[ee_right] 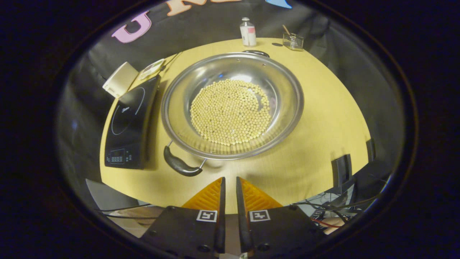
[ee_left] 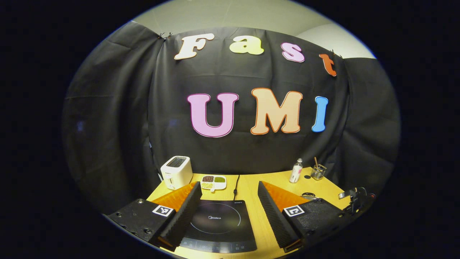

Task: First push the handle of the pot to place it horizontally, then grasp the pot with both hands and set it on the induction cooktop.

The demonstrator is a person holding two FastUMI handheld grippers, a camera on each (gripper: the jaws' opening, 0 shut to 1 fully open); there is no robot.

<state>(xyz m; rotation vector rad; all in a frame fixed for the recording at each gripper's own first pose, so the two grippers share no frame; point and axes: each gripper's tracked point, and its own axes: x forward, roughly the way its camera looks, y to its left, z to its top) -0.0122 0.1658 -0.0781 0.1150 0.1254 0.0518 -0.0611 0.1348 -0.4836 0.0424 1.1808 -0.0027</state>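
A wide steel pot with a layer of yellow beans stands mid-table in the right gripper view. Its black near handle points toward the lower left, and the far handle sits at the opposite rim. The black induction cooktop lies just left of the pot. My right gripper is shut with nothing in it, hovering at the table's front edge, a little right of the near handle. My left gripper is wide open above the cooktop, holding nothing.
At the back left are a white toaster and a divided dish of beans. A small bottle and a glass holder stand at the back right. The cooktop's cord runs rearward. Cables hang below the table's front edge.
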